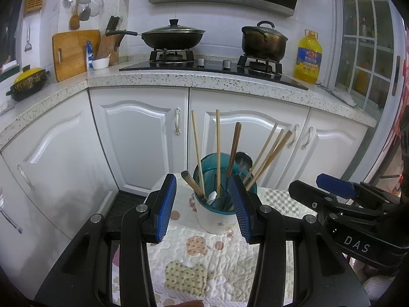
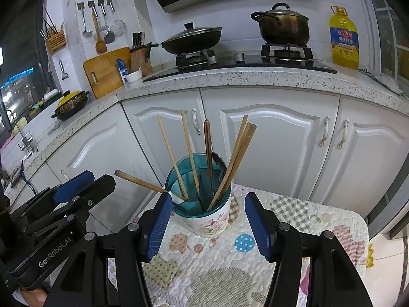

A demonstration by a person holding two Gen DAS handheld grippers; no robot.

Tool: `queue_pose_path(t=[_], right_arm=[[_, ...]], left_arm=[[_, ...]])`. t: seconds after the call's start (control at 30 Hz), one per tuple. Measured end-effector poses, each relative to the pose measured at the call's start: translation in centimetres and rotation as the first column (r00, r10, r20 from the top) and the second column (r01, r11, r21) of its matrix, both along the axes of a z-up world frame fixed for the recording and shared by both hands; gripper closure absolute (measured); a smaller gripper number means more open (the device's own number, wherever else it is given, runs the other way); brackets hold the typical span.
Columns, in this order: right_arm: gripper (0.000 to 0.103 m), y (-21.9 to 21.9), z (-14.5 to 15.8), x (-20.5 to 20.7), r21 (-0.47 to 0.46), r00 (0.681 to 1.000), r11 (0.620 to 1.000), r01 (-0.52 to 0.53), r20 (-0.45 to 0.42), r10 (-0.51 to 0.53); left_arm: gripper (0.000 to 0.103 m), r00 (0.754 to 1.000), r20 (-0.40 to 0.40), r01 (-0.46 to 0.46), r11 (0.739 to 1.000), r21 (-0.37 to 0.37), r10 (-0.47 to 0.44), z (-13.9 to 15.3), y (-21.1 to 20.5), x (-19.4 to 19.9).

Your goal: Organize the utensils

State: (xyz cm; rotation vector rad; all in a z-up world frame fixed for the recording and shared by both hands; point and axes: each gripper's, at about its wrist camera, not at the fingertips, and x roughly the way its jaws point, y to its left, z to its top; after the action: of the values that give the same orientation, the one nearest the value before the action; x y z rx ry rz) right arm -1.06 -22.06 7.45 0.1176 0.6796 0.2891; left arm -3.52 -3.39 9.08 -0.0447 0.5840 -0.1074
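Standing behind everything: white cabinets (image 1: 138, 138) under a speckled counter (image 1: 179, 79), bearing a stove (image 1: 212, 64) with a wok (image 1: 173, 38) and a pot (image 1: 264, 42), an oil bottle (image 1: 308, 57) off to the right. Lying in front: a quilted, patched table (image 2: 294, 220). Hovering over it, side by side: the left gripper (image 1: 205, 207) and the right gripper (image 2: 207, 220), both released, blue pads spread wide and gripping nothing. Sitting on the table, beyond and between each gripper's pads and touched by neither: a white flowered holder (image 2: 204, 220) with a teal insert (image 2: 194, 163). Leaning out of the holder: wooden chopsticks (image 2: 189, 143), fanned apart, one darker stick (image 2: 208, 145) nearly upright, one brown handle (image 2: 138, 180) tilting low over the left rim. Peeking up at the far rim: a metal spoon (image 1: 244, 160).
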Motion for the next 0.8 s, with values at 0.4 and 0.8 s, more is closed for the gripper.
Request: queue_pose_path(t=[0.4, 0.8], right_arm=[[0.045, 0.18, -0.23, 0.03, -0.004, 1.000, 1.000, -0.001, -0.007, 0.001], [0.045, 0.20, -0.61, 0.28, -0.010, 1.000, 1.000, -0.006, -0.013, 0.006]], left_arm=[[0.060, 1.000, -0.003, 0.000, 1.000, 0.002, 0.000, -0.47, 0.05, 0.18], [0.060, 1.000, -0.004, 0.001, 1.000, 0.002, -0.001, -0.43, 0.05, 0.19]])
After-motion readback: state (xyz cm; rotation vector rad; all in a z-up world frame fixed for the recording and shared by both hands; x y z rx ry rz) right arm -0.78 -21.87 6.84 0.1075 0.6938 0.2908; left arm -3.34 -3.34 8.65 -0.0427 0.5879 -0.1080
